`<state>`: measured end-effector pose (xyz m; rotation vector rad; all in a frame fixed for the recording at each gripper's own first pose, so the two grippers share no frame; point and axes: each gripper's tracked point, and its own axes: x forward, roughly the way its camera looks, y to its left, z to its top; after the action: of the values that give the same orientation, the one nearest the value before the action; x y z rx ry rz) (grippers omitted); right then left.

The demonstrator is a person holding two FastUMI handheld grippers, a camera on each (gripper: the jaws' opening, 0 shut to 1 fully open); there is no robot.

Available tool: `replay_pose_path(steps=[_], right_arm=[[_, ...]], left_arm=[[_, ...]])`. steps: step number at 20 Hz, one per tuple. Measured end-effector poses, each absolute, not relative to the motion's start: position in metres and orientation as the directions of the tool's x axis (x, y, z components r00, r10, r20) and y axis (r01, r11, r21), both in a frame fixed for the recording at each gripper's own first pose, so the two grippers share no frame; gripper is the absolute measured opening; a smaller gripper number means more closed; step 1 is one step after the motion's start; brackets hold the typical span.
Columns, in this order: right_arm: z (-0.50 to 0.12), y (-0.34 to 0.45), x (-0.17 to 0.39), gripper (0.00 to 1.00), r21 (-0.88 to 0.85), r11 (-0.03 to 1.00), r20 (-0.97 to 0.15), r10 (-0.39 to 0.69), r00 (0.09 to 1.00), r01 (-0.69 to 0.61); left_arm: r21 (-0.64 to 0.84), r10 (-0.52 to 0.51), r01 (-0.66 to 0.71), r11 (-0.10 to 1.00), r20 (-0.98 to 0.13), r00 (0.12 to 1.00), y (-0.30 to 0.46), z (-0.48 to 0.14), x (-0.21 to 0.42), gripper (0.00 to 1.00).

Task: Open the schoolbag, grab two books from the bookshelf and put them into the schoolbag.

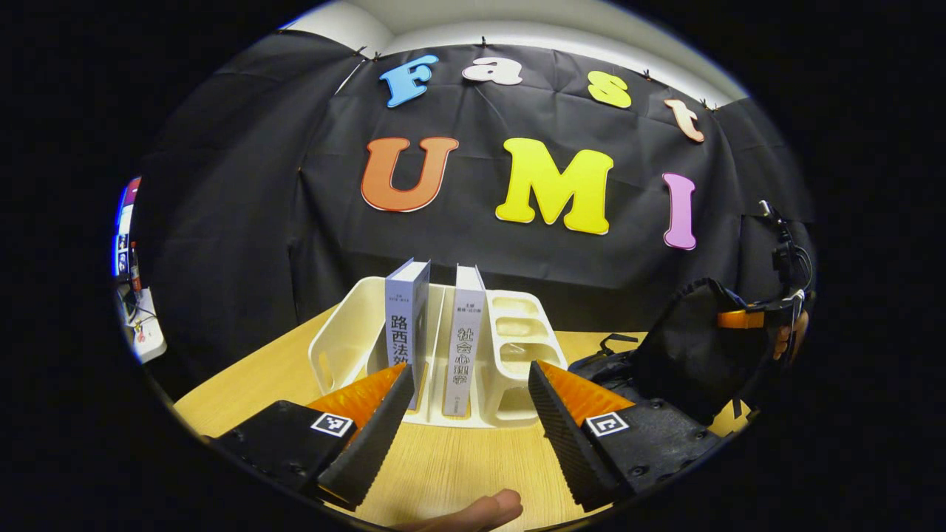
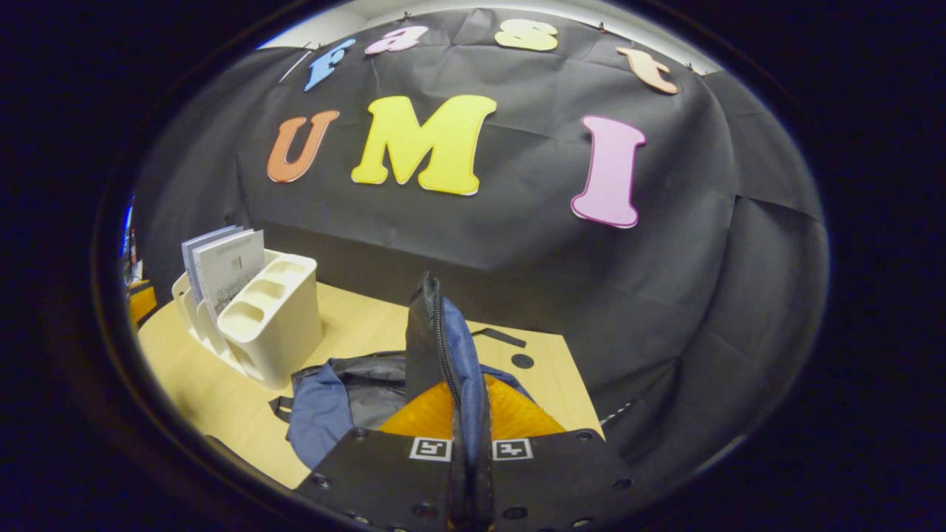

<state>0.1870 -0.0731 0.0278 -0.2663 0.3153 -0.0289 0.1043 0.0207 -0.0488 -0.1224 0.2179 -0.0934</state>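
In the left gripper view, my left gripper point(image 1: 469, 369) is open just in front of the white bookshelf point(image 1: 347, 332). Two books stand upright in it, spines toward me: a bluish-grey book point(image 1: 406, 318) and a white book point(image 1: 465, 340). The white one lines up with the gap between my fingers. To the right lies the dark schoolbag point(image 1: 687, 347), its flap lifted by the other gripper point(image 1: 743, 319). In the right gripper view, my right gripper point(image 2: 462, 395) is shut on the zipper-edged flap point(image 2: 436, 332) of the blue-grey schoolbag point(image 2: 332, 406). The bookshelf point(image 2: 273, 325) and books point(image 2: 222, 270) stand to its left.
The wooden table point(image 2: 214, 391) ends close behind the bookshelf at the black cloth wall. A black strap point(image 2: 499, 336) and a round black spot point(image 2: 522, 360) lie behind the bag. A fingertip point(image 1: 480, 510) shows below my left fingers. A white power strip point(image 1: 144, 332) lies far left.
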Motion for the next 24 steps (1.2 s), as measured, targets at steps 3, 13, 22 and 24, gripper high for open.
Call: replay_pose_path(steps=[3, 13, 22, 24], right_arm=[[0.028, -0.081, 0.186, 0.05, -0.264, 0.964, -0.300, -0.050, 0.953, -0.033], [0.021, -0.088, 0.193, 0.05, -0.243, 0.966, -0.294, 0.012, 0.956, -0.087], [0.013, -0.085, 0.191, 0.05, -0.253, 0.961, -0.300, 0.037, 0.953, -0.117], [0.012, -0.083, 0.189, 0.05, -0.260, 0.957, -0.301, 0.045, 0.953, -0.127]], left_arm=[[-0.081, -0.085, 0.069, 0.994, -0.219, 0.972, 0.023, -0.028, 0.133, 0.98], [-0.053, -0.098, 0.087, 0.995, -0.289, 0.952, 0.009, -0.002, 0.220, 0.98], [-0.028, -0.118, 0.117, 0.993, -0.444, 0.888, 0.008, -0.013, 0.293, 0.97], [-0.012, -0.083, 0.090, 0.996, -0.514, 0.854, 0.017, -0.025, 0.306, 0.97]])
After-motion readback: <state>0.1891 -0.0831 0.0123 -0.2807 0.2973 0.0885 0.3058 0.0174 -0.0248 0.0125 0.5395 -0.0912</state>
